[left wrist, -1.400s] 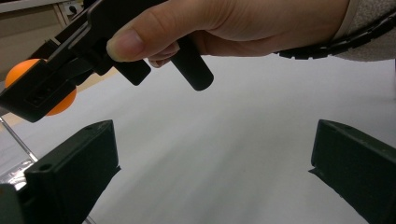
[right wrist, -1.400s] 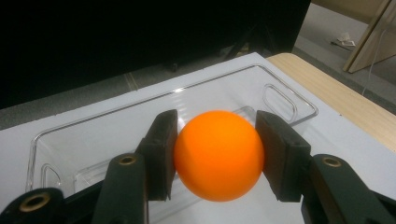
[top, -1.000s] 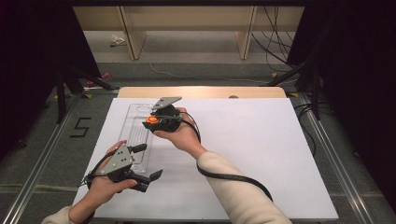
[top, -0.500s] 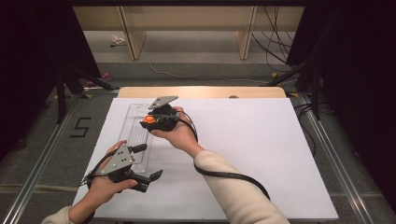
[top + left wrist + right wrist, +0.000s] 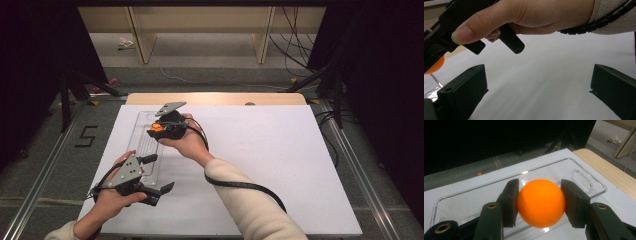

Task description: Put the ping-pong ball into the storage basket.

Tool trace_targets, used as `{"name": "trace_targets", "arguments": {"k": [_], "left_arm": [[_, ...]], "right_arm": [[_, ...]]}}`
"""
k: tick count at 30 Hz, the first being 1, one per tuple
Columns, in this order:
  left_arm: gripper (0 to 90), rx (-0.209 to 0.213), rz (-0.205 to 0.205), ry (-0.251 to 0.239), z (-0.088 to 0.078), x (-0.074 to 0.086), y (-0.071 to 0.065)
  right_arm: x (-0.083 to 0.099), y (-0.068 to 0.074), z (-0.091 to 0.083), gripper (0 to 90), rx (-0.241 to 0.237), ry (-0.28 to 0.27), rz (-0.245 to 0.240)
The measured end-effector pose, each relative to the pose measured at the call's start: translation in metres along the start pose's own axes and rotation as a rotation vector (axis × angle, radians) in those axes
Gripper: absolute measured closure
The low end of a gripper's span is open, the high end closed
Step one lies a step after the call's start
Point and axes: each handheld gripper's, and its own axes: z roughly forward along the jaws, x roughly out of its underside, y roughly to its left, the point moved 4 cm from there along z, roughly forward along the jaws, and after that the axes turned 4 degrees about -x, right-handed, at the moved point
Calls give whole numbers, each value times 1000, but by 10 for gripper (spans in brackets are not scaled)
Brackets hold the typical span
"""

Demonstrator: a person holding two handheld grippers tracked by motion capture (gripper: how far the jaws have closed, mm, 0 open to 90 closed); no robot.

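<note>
The right gripper (image 5: 539, 205) is clamped on an orange ball (image 5: 540, 203), one black pad pressed against each side of it. In the high view this gripper (image 5: 155, 129) hangs over the far half of a clear plastic tray (image 5: 141, 145), the ball (image 5: 156, 127) showing as a small orange spot at its tip. From the right gripper view the ball sits above the tray's floor (image 5: 471, 197); whether it touches that floor is hard to tell.

The left gripper (image 5: 155, 175) rests low near the tray's near end, its jaws spread wide with nothing between them. In the left gripper view they (image 5: 536, 97) frame bare white table sheet (image 5: 544, 75), with the right hand (image 5: 529, 15) above.
</note>
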Motion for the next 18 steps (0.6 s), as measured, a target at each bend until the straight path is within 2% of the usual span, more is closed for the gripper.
{"name": "trace_targets", "arguments": {"k": [18], "left_arm": [[2, 3, -1, 0, 0, 0, 0]], "right_arm": [[-5, 2, 14, 515, -17, 17, -4]]}}
